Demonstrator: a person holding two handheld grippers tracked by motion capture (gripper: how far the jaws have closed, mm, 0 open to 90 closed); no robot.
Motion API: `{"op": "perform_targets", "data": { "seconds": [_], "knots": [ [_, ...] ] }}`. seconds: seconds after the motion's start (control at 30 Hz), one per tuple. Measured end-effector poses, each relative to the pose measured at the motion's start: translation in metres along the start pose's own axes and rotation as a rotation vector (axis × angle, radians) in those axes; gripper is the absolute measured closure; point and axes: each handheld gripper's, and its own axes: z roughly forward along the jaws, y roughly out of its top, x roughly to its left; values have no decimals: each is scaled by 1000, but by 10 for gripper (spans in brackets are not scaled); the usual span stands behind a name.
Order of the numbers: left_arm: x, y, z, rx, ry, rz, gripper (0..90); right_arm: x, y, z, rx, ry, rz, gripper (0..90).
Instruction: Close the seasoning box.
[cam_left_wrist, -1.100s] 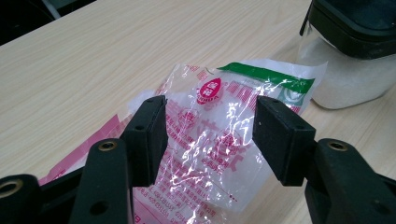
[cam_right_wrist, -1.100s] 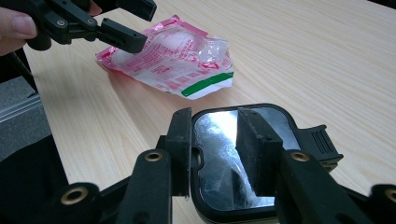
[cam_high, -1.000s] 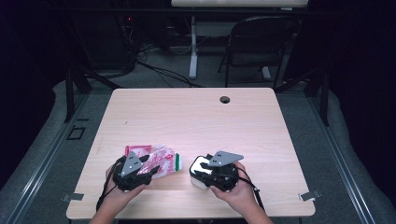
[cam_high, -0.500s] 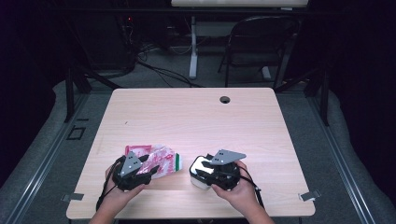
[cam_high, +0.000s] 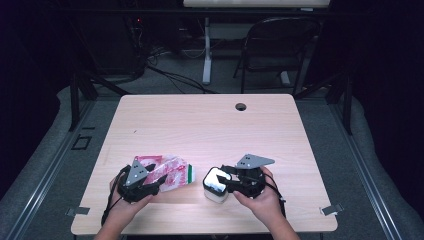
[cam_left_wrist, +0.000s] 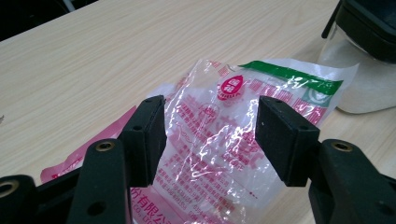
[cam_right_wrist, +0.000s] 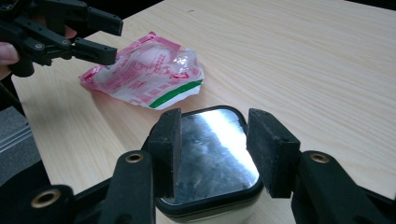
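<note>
Left gripper (cam_high: 150, 181) hovers over plastic bag (cam_left_wrist: 219, 140) lying flat on bench (cam_high: 210, 125), jaws spread, pads clear of film. Right gripper (cam_right_wrist: 215, 144) above lidded container (cam_right_wrist: 210, 158) just beside bag, jaws just been opening, nothing pinched. Advice: lower squarely, straddle lid rim (glossy, likely slippery), close evenly.
</note>
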Motion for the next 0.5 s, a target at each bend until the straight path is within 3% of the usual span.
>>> {"op": "perform_targets", "data": {
  "seconds": [0.3, 0.5],
  "knots": [
    [5, -2, -1, -4, 8, -23, 427, -19, -1, -10, -27, -52, 54, 530],
    [9, -4, -1, 1, 17, -36, 428, -37, -4, -18, -40, -94, 118, 522]
  ]
}}
